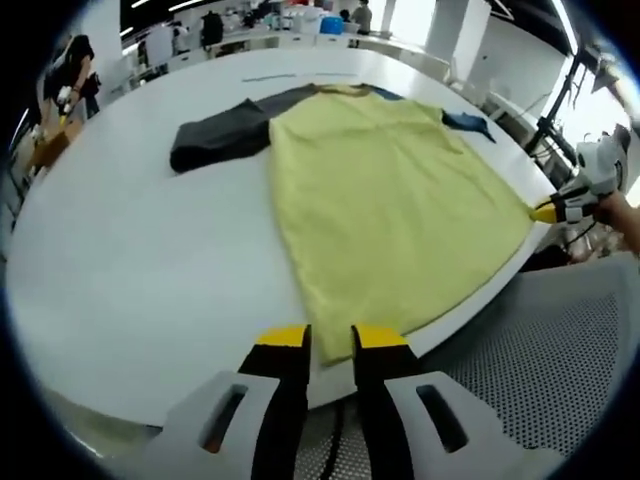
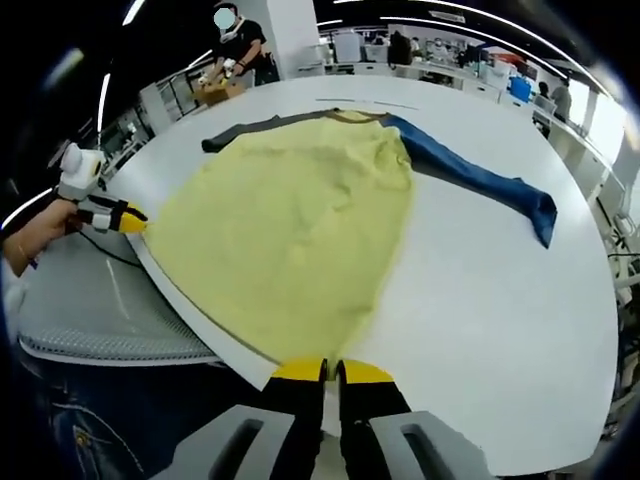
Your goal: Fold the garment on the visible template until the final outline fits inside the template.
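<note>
A yellow garment point(image 1: 390, 200) point(image 2: 290, 220) lies flat on the round white table point(image 1: 130, 280) point(image 2: 480, 300). Its dark grey sleeve point(image 1: 220, 135) point(image 2: 240, 132) and blue sleeve point(image 1: 468, 122) point(image 2: 480, 180) spread out to either side. My left gripper point(image 1: 331, 338) sits at the table's near edge, jaws pinched on one hem corner. In the right gripper view it is at the left point(image 2: 128, 218). My right gripper point(image 2: 331, 372) is shut on the other hem corner, and the left gripper view has it at the right point(image 1: 552, 210). A thin line point(image 1: 300, 77) marks the table beyond the collar.
A grey perforated surface point(image 1: 560, 370) point(image 2: 110, 310) lies below the table's near edge. A hand point(image 2: 40, 235) holds the left gripper. A person point(image 2: 238, 45) works at a bench with boxes beyond the table. More benches and people fill the back of the room.
</note>
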